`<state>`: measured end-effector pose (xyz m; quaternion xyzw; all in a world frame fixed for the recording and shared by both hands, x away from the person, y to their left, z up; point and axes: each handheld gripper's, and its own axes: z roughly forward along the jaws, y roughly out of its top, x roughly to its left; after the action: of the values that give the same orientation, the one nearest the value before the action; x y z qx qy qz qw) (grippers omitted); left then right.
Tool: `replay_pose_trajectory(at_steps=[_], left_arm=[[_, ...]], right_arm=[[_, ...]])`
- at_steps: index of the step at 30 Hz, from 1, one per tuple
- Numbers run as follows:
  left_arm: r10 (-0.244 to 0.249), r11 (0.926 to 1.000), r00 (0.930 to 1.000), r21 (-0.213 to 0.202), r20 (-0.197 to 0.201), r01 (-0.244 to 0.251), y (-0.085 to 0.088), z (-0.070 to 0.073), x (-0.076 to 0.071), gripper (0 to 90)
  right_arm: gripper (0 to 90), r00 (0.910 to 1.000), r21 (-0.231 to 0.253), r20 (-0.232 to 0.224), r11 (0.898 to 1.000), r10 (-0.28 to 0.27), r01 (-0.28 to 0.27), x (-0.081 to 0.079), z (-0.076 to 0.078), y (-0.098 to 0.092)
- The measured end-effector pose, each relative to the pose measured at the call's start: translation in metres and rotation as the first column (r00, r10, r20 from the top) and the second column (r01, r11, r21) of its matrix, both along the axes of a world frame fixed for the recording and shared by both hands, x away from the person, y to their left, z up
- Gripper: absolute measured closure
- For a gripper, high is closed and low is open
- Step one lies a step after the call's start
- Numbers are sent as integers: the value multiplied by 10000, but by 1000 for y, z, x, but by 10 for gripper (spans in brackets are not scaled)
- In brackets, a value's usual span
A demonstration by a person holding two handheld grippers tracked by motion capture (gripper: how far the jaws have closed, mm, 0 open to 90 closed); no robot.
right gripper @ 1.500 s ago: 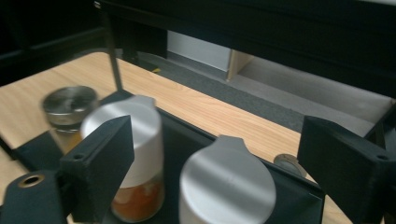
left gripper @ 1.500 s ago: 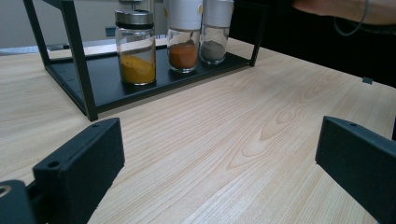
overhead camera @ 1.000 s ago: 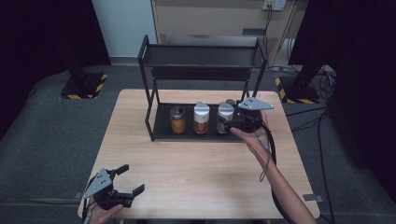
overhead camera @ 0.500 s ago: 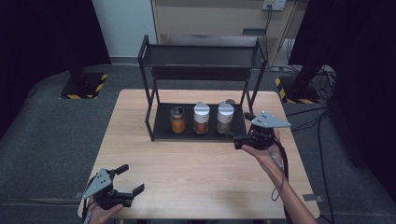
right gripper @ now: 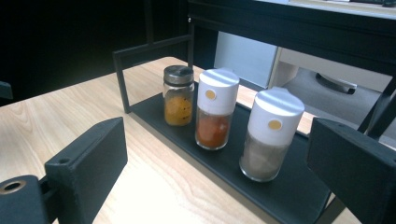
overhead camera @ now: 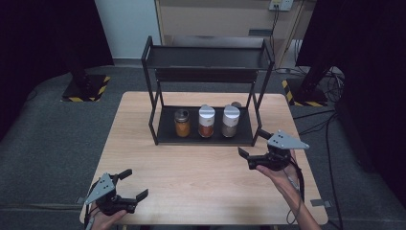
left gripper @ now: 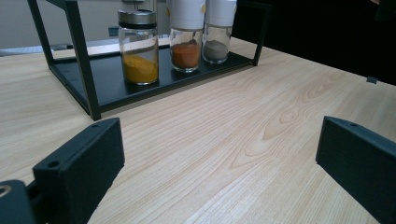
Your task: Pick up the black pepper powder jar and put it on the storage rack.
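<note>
three spice jars stand in a row on the lower shelf of the black rack (overhead camera: 163,125): yellow-spice jar (overhead camera: 181,122) with a metal lid, orange-spice jar (overhead camera: 206,121) and grey-spice jar (overhead camera: 231,121), both with white caps. compared with the frame one second ago, when the right gripper (overhead camera: 253,151) was up at the rack's right end beside the grey-spice jar, that gripper has drawn back toward the person and now lies off the rack, over the bare table (overhead camera: 206,182) near the rack's front right corner; half a second ago it was already partway out. the jars have not shifted. the left gripper (overhead camera: 133,185) has stayed in the same place at the near left corner of the table.

right hand (overhead camera: 282,170): forearm enters from the bottom right, gripper held low, grey plate upward, jaws pointing left and slightly away from the person. jaws spread wide, nothing between them. left hand (overhead camera: 107,218): at the table's near edge, gripper pointing right and forward, jaws likewise spread wide and empty.

in the right gripper view the three jars stand ahead of the open jaws, apart from both, with the grey-spice jar (right gripper: 271,135) nearest, the orange-spice jar (right gripper: 215,109) next and the yellow-spice jar (right gripper: 178,95) farthest. in the left gripper view the rack (left gripper: 84,70) and its jars lie well beyond the jaws, across bare tabletop.
</note>
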<state>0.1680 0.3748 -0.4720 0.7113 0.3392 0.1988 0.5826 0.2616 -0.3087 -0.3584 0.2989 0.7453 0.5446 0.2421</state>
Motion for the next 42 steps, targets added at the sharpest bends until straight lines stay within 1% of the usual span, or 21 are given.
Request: replay_pose_trajectory(at_steps=[11, 23, 36, 39, 42], left_arm=[[28, 10000, 10000, -38, 20, -28, 1, 0, -1, 4], [32, 10000, 10000, -4, 7, -32, 0, 0, 0, 4], [44, 10000, 10000, 17, 2, -44, 0, 0, -1, 4], [48, 10000, 10000, 22, -12, -48, 0, 0, -1, 4], [54, 10000, 10000, 25, -14, -54, 0, 1, -1, 4]], right_arm=[[61, 9996, 287, -195, 9993, -226, 232, -25, -16, -18], [63, 9966, 352, -389, 9966, -728, 741, -54, -27, -40], [65, 9889, 301, -724, 9907, -1299, 1324, -80, -42, -57], [65, 9862, 387, -856, 9886, -1420, 1457, -84, -48, -60], [66, 9832, 354, -974, 9867, -1543, 1584, -88, -53, -62]])
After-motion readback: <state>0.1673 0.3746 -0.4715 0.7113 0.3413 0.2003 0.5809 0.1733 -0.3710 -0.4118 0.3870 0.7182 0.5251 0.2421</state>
